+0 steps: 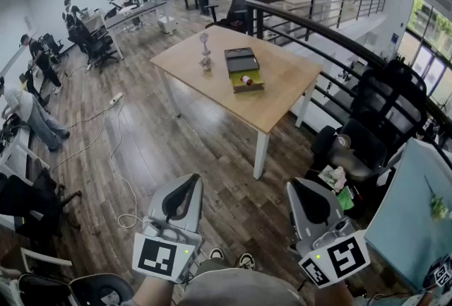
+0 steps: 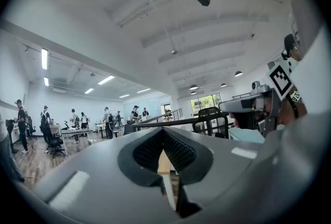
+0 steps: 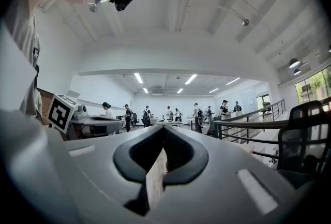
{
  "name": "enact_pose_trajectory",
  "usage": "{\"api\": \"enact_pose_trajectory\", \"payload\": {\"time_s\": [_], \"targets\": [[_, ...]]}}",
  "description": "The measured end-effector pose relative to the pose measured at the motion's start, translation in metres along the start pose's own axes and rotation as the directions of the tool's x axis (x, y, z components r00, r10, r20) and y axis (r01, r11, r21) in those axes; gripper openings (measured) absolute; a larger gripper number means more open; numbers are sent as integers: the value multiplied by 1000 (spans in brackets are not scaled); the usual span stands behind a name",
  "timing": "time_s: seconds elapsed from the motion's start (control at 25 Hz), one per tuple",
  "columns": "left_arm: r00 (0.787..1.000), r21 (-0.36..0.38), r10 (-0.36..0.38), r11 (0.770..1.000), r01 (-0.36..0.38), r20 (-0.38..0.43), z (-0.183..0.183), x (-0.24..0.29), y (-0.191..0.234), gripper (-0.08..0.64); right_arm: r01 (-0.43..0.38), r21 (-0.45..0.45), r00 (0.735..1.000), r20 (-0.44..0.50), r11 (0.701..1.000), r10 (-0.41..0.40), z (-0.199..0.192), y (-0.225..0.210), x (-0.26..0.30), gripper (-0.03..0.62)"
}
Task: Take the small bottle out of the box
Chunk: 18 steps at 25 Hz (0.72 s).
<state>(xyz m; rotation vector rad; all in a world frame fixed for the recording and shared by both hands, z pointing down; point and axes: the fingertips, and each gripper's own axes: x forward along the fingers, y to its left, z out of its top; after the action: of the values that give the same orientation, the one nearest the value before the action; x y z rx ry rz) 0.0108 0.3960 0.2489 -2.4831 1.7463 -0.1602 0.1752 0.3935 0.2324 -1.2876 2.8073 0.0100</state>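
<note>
Far ahead on a wooden table lies an open box with a yellow-green lining and its dark lid folded back. Inside it rests a small bottle with a red part. Both grippers are held close to the person's body, well short of the table. The left gripper is shut and holds nothing; in its own view the jaws meet at the tip. The right gripper is shut and holds nothing too, seen pointing up and forward in its own view.
A small pale figure on a stand stands left of the box. Wooden floor with a white cable lies between me and the table. A black railing and office chairs stand to the right. People work at desks at the back.
</note>
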Motion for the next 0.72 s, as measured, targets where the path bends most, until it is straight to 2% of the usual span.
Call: {"api": "enact_pose_trajectory", "payload": {"time_s": [0.2,0.4,0.72], "targets": [[1000,1,-7,1000,7,0,1,6,0,0,-15,14,1000,8,1000,14,2,-2,2,11],[1000,-9,-14,1000,14,6,-1,11,-4,0,-5,-21,1000,-7,1000,5,-2,-5,1,11],[1000,0,-15,1000,15,-2,0,14,-9,0,-24,-20,1000,4,1000,24,-4,-7,0,12]]}}
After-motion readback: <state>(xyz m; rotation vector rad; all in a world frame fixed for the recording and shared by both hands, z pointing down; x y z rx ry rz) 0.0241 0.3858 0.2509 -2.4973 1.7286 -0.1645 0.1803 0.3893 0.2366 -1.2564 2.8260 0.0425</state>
